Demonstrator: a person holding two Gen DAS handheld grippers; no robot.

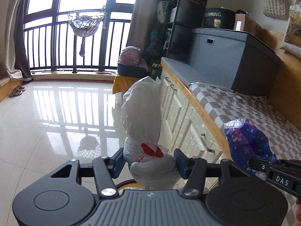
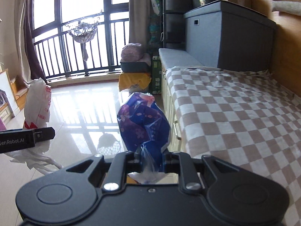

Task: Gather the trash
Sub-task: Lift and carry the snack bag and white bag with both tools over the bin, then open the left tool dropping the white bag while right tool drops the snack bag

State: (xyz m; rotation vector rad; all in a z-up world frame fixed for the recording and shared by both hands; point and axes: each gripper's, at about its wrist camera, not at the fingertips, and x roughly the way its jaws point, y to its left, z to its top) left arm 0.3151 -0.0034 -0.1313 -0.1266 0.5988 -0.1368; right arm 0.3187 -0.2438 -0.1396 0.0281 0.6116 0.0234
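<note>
Your left gripper clamps the white bag, held up beside the bench; your right gripper pinches the blue wrapper, just off the bench's front edge, above the floor.

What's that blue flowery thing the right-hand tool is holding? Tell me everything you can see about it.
The blue wrapper is a crumpled plastic packet, deep blue to purple with pink blossom prints and a clear, torn-looking top edge. It looks thin, glossy and mostly empty. The right gripper pinches its lower end between its fingers, so it stands upright in the air, above the floor beside the checkered bed. Nothing else touches it. From the left camera it shows at the right.
</note>
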